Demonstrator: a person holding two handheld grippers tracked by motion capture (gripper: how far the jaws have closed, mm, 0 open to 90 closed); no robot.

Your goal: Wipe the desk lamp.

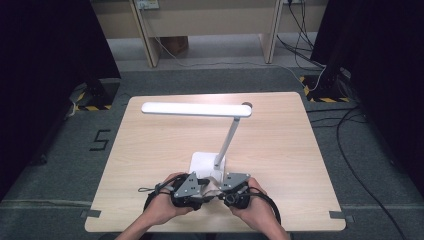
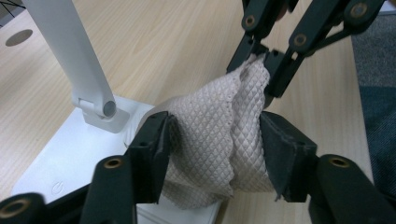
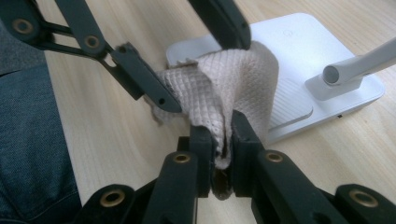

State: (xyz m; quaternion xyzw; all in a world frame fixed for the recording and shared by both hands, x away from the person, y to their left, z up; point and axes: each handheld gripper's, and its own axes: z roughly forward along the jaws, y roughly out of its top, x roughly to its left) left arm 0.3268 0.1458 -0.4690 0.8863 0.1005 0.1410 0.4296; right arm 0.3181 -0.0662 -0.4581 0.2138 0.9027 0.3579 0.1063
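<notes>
At the bottom centre of the high view, the left gripper (image 1: 192,192) and right gripper (image 1: 234,192) share a beige cloth (image 1: 212,189); the right pinches one edge tight, while the left's wide-set jaws press its bunched middle. Behind it, mid-frame, stands the white desk lamp (image 1: 207,162) on the wooden table (image 1: 280,150).

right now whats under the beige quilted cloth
The near corner of the white square lamp base lies beneath the beige quilted cloth. How far the base runs under it, and anything else there, is covered.

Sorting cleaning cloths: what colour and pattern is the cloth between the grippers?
Beige cloth with a quilted diamond pattern, clearest in the left gripper view.
</notes>
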